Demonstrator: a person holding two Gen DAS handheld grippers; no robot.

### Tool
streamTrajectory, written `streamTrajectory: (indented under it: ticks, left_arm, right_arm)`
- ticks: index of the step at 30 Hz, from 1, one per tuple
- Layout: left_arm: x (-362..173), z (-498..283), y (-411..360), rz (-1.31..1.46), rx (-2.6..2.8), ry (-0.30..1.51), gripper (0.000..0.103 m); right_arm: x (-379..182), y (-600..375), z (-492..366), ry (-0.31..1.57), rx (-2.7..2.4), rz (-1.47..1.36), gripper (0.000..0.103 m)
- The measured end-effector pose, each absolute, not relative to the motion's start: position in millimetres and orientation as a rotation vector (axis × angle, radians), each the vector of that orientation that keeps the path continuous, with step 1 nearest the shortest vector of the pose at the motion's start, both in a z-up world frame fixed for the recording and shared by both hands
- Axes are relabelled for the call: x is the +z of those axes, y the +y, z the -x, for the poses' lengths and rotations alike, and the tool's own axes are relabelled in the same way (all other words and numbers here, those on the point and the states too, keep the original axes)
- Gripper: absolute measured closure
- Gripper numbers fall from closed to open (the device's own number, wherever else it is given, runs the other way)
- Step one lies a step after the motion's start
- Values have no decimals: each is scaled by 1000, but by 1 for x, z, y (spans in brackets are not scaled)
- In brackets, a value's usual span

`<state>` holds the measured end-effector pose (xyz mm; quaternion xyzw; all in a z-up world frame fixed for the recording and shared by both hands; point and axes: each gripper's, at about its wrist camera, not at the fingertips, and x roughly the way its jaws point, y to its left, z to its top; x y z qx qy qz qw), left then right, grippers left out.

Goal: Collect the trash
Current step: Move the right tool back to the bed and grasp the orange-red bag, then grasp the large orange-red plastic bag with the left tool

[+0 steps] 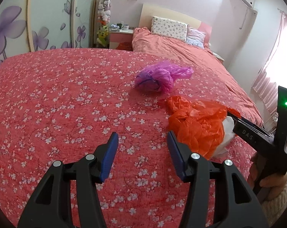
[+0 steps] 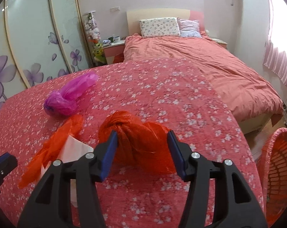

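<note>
My right gripper straddles the knotted orange plastic bag at twelve o'clock, fingers spread, unclamped, for pickup; my left gripper gapes empty.

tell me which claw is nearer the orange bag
Right. The right claw has the orange bag between its open fingers. The left claw sits just beside the bag, over bare bedspread, with nothing between its fingers.
</note>
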<state>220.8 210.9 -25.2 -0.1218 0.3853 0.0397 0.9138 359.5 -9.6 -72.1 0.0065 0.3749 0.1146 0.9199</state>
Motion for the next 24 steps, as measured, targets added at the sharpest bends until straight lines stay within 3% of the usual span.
streamTrajectory:
  ticks: [4,7,24]
  left_arm:
    - [-27,-225,210,259,76,800,49]
    - [-25,-227,209,259,72,799,49]
    - [-15,-285,166,259,-36,851,50]
  right_arm:
    - [-76,-3,-355,777,265,10,80]
    - [-76,-3,-348,765,259,32,90]
    - [-72,-70,-315,723,78,71,92]
